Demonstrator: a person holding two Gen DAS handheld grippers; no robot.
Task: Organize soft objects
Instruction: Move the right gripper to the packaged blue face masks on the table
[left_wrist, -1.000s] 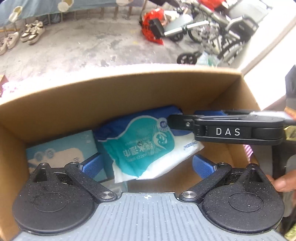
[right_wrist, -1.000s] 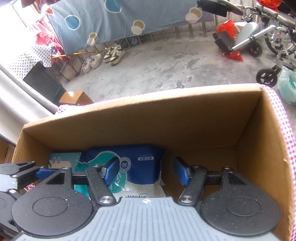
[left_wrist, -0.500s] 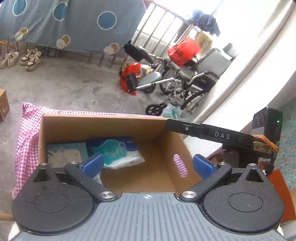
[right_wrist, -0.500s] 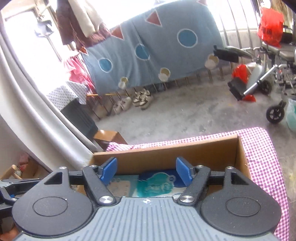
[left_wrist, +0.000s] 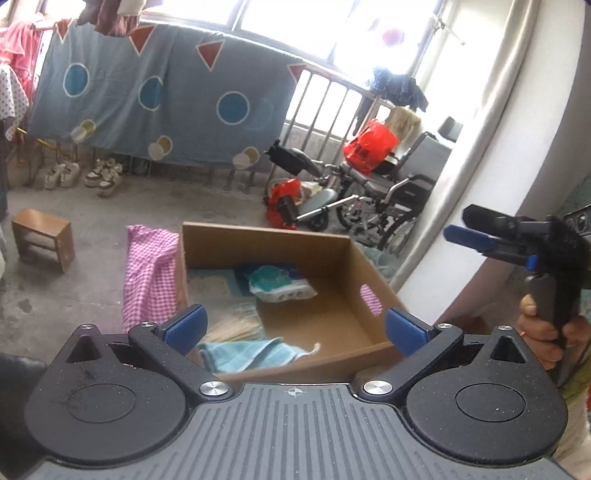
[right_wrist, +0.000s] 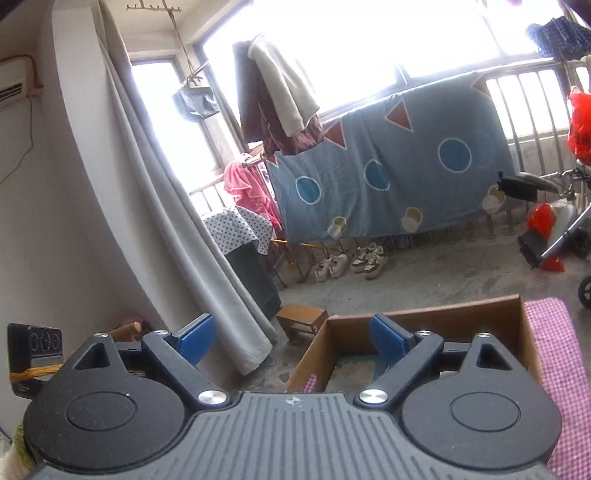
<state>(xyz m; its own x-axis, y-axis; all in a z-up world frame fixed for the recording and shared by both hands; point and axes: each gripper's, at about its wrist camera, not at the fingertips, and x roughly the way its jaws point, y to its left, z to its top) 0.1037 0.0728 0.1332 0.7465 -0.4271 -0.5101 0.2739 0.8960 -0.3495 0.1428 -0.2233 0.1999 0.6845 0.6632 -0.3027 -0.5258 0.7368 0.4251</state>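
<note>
My left tool (left_wrist: 293, 328) spread wide with nothing in it above the cardboard box (left_wrist: 258, 240), wipes pack (left_wrist: 282, 284) and towel (left_wrist: 255, 354) inside the box, my right tool (right_wrist: 291, 336) opening, nothing between its jaws.

Left gripper (left_wrist: 293, 328): black body, blue fingers (left_wrist: 184, 326). Right gripper (right_wrist: 291, 334): same black and blue. Between the left fingers, cardboard box (left_wrist: 266, 243): brown. Inside it, wipes pack (left_wrist: 280, 282): teal, white and dark blue; towel (left_wrist: 251, 354), just beside the left finger: light teal. Cloth (left_wrist: 149, 273) under the box: pink-and-white gingham. Beyond the fingers, hanging sheet (left_wrist: 159, 99): grey-blue with blue circles and red triangles.
</note>
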